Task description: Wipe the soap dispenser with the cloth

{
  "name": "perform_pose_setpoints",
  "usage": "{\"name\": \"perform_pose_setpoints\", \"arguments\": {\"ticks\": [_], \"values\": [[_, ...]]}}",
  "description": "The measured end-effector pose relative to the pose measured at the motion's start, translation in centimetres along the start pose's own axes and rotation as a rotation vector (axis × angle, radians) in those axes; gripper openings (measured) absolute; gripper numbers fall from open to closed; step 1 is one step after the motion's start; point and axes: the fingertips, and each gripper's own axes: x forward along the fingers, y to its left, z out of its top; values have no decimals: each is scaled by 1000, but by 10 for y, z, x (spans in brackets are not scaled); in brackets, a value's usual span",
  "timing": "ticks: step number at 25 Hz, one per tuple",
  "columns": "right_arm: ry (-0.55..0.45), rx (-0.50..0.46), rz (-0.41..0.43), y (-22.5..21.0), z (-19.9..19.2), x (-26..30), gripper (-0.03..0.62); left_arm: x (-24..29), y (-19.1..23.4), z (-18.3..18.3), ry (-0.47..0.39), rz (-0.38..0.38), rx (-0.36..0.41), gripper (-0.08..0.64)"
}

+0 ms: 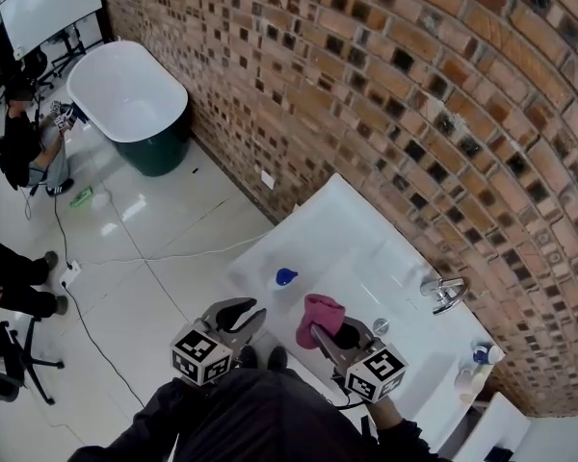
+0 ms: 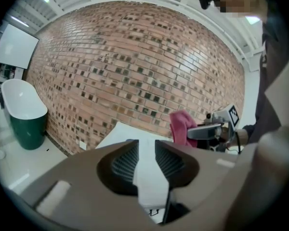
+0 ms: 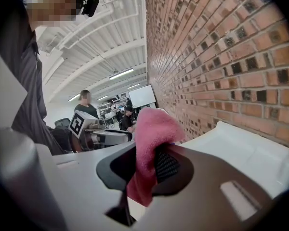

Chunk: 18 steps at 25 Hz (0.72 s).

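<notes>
The cloth (image 1: 320,316) is pink, the brick wall (image 1: 366,85) red-brown, the sink (image 1: 335,227) white.

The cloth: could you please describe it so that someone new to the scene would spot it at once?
Find the white sink counter along the brick wall; the right gripper hovers over its near edge. The cloth is pinched in its jaws, the only pink, fuzzy thing there, while the left gripper beside it holds nothing.

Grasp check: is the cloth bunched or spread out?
Bunched: the cloth stands crumpled, pinched in the right gripper.
</notes>
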Motion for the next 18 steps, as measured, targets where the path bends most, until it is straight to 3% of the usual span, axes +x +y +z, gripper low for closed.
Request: {"name": "perform_pose_setpoints", "arguments": {"ticks": [18], "values": [[-7, -20, -8, 10, 4, -1, 71, -5, -3, 2, -9, -17, 4, 100]]}}
